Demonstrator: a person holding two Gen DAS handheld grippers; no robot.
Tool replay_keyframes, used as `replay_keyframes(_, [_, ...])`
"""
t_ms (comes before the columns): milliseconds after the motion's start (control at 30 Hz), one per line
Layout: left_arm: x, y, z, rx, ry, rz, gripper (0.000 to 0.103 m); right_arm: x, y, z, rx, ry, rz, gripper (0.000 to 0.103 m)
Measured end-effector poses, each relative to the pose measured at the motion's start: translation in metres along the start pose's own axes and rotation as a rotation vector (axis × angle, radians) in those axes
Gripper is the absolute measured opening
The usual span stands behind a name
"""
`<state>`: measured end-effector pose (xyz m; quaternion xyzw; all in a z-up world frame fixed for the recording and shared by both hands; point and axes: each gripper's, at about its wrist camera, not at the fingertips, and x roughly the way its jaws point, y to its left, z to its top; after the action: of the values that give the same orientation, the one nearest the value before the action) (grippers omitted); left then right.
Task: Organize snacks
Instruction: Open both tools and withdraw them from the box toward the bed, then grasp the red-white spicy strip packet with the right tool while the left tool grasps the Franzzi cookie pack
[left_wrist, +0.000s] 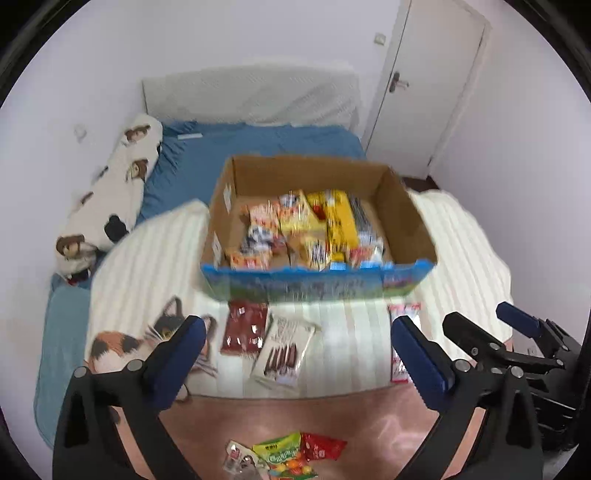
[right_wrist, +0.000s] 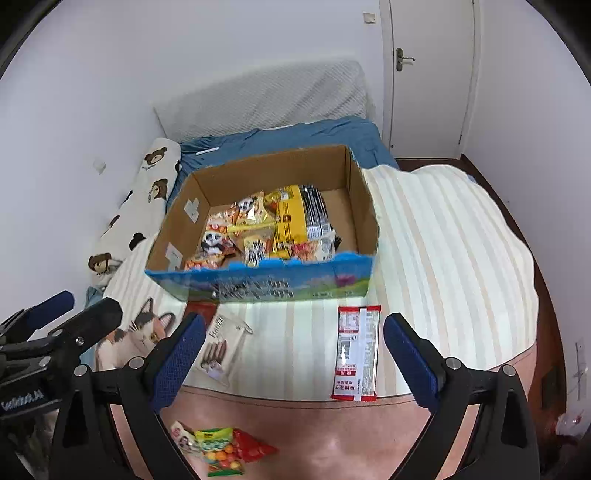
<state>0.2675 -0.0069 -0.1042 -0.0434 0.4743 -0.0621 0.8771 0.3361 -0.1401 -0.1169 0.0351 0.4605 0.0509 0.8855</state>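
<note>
A cardboard box (left_wrist: 406, 218) (right_wrist: 364, 206) with a blue front stands on the striped blanket and holds several snack packs (left_wrist: 306, 229) (right_wrist: 273, 229). In front of it lie a dark red pack (left_wrist: 243, 326), a white pack of chocolate sticks (left_wrist: 282, 349) (right_wrist: 221, 347) and a red-and-white pack (right_wrist: 356, 352) (left_wrist: 404, 312). Near the front edge lie a green candy bag (left_wrist: 282, 454) (right_wrist: 218, 448) and a red packet (left_wrist: 323, 445) (right_wrist: 255, 448). My left gripper (left_wrist: 299, 360) is open and empty above the white pack. My right gripper (right_wrist: 295, 354) is open and empty, beside the red-and-white pack.
The bed has a blue sheet (left_wrist: 258, 147), a bear-print bolster (left_wrist: 110, 199) along the left wall and a white headboard (right_wrist: 266, 96). A cat picture (left_wrist: 122, 339) is on the blanket. A door (right_wrist: 432, 74) is at the back right. The other gripper shows at each view's edge.
</note>
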Motion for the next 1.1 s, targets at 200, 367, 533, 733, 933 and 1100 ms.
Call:
replay_keyframes(200, [0.071,0.002,-0.027,0.014,0.141,0.059,0.103,0.055,-0.034,-0.032,0.102,0.160,-0.005,0.100])
replay_keyframes(367, [0.136,0.008,-0.039,0.074,0.275,0.119,0.103,0.106,-0.066,-0.050,0.188,0.274,-0.065,0.095])
replay_keyframes(533, [0.188,0.008,-0.043,0.140,0.400,0.117,0.103,0.156,-0.083,-0.056,0.212,0.359,-0.097,0.072])
replay_keyframes(733, [0.227,-0.006,-0.051,0.186,0.517,0.082,0.103,0.205,-0.080,-0.060,0.180,0.445,-0.133,0.074])
replay_keyframes(933, [0.217,-0.021,-0.060,0.128,0.511,0.034,0.075,0.203,-0.074,-0.066,0.132,0.426,-0.119,0.055])
replay_keyframes(1100, [0.203,-0.023,-0.096,0.066,0.558,0.045,0.074,0.188,-0.071,-0.098,0.120,0.464,-0.063,0.055])
